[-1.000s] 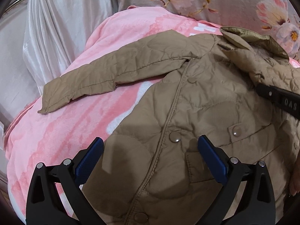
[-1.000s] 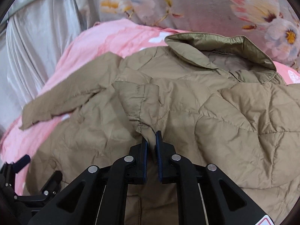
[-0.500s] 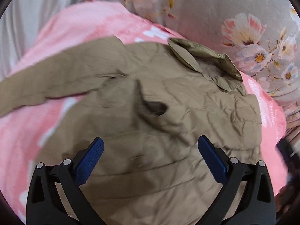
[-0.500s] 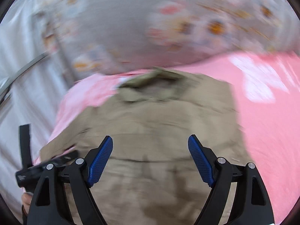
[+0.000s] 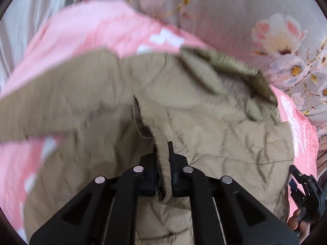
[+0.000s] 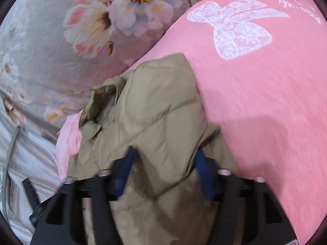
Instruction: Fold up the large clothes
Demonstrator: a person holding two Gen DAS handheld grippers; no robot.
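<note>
A khaki quilted jacket (image 5: 204, 122) lies spread on a pink blanket (image 5: 92, 30), collar (image 5: 224, 67) at the far side and one sleeve reaching left. My left gripper (image 5: 163, 155) is shut on a raised fold at the jacket's middle. In the right wrist view the jacket's right side (image 6: 153, 112) is bunched beside the pink blanket (image 6: 265, 102). My right gripper (image 6: 166, 165) is closing, and a thick bulge of jacket fills the gap between its blue pads (image 6: 201, 169), touching both. The picture is blurred.
Grey floral bedding (image 5: 245, 10) rises behind the jacket and also shows in the right wrist view (image 6: 61, 51). White satin cloth (image 6: 26, 159) hangs at the left. A hand (image 5: 294, 222) with the right tool's black body shows at the lower right edge of the left wrist view.
My left gripper went from wide open to shut on a jacket fold. My right gripper released its earlier fold, opened, swung to the jacket's right side and narrowed around fabric there.
</note>
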